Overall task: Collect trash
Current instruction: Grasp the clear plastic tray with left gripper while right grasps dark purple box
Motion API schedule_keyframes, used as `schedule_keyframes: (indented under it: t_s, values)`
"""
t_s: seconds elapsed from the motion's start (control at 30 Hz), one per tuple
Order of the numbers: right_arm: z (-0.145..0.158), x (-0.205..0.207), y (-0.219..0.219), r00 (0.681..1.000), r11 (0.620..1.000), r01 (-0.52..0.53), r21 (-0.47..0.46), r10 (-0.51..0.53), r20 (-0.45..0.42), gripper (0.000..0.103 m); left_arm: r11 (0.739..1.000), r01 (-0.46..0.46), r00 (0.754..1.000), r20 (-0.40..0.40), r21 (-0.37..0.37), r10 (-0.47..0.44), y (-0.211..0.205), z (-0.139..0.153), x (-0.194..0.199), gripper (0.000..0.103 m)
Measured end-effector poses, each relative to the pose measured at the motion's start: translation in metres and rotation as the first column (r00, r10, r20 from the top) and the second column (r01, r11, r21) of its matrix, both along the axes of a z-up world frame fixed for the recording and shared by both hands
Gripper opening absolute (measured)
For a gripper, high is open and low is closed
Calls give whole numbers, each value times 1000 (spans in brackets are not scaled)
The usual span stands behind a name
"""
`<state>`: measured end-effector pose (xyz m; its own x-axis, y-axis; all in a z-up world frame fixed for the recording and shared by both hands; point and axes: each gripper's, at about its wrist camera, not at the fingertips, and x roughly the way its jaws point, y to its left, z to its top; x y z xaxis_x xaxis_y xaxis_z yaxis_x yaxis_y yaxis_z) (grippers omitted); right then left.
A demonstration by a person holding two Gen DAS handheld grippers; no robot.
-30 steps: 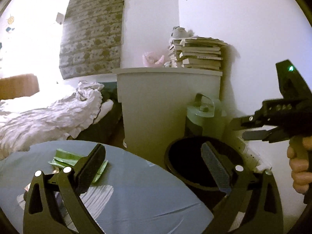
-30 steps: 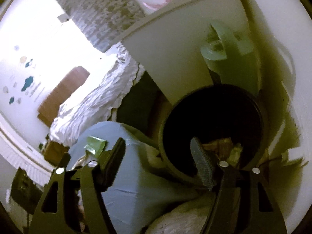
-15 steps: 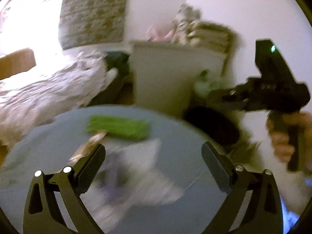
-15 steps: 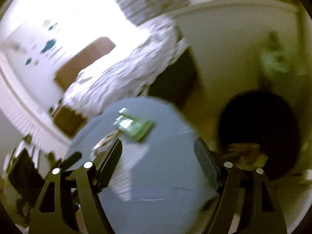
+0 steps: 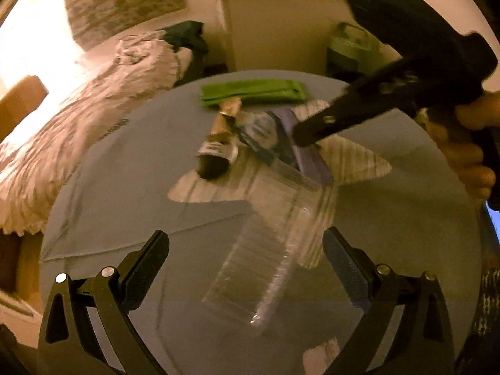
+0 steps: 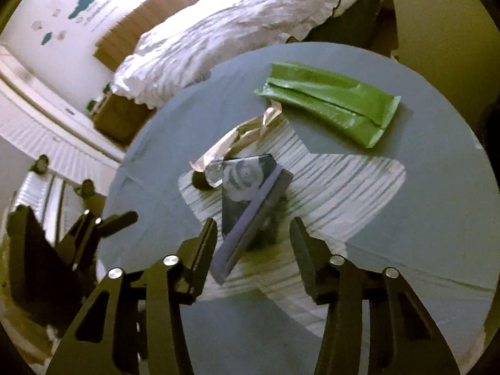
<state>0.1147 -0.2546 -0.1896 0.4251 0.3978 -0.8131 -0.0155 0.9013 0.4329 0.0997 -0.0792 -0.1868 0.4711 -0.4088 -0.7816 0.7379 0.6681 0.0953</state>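
Though the dark purple-edged box (image 6: 250,209) bears a pale rosette print, no writing is legible. It lies mid round grey tabletop (image 6: 422,218), between the released right tool (image 6: 253,240) fingers. Left tool (image 5: 243,268) gapes over a blurred clear plastic tray (image 5: 265,250).

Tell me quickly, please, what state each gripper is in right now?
Left gripper: open, holding nothing, above the clear plastic tray.
Right gripper: open, jaws either side of the dark box, not gripping it.
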Motion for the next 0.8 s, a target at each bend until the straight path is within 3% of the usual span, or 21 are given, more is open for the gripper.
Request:
schedule_keyframes:
  t_s: [0.07, 0.1, 0.13, 0.23, 0.33, 0.5, 0.7, 0.8]
  values:
    - [-4, 3, 3, 1000, 1000, 12, -21, -12, -10, 38, 1000, 15, 1000, -18, 2, -15, -2, -6, 3, 97]
    - [-6, 4, 3, 1000, 999, 15, -34, -15, -13, 35, 1000, 17, 999, -30, 1, -17, -5, -8, 4, 90]
    - [-9, 5, 4, 1000, 999, 18, -40, -18, -14, 34, 1000, 17, 999, -41, -2, -17, -5, -9, 5, 73]
    - [-9, 5, 3, 999, 999, 33, -30, -33, -1, 24, 1000, -12, 998, -66, -27, 10, -1, -9, 12, 41]
    - [-4, 1, -4, 999, 999, 41, 6, -41, 23, 17, 994, -46, 995, -97, -95, 37, 6, -5, 18, 25]
    - [9, -12, -19, 997, 995, 35, 90, -41, 61, 13, 976, -68, 992, -117, -205, 45, 14, 11, 14, 23]
    - [27, -28, -43, 992, 988, 46, 147, -62, 110, 12, 943, -36, 997, -72, -332, 12, 13, 45, -3, 23]
    - [39, -39, -63, 987, 983, 62, 171, -87, 139, 12, 935, -10, 999, -33, -354, -2, 3, 61, -14, 23]
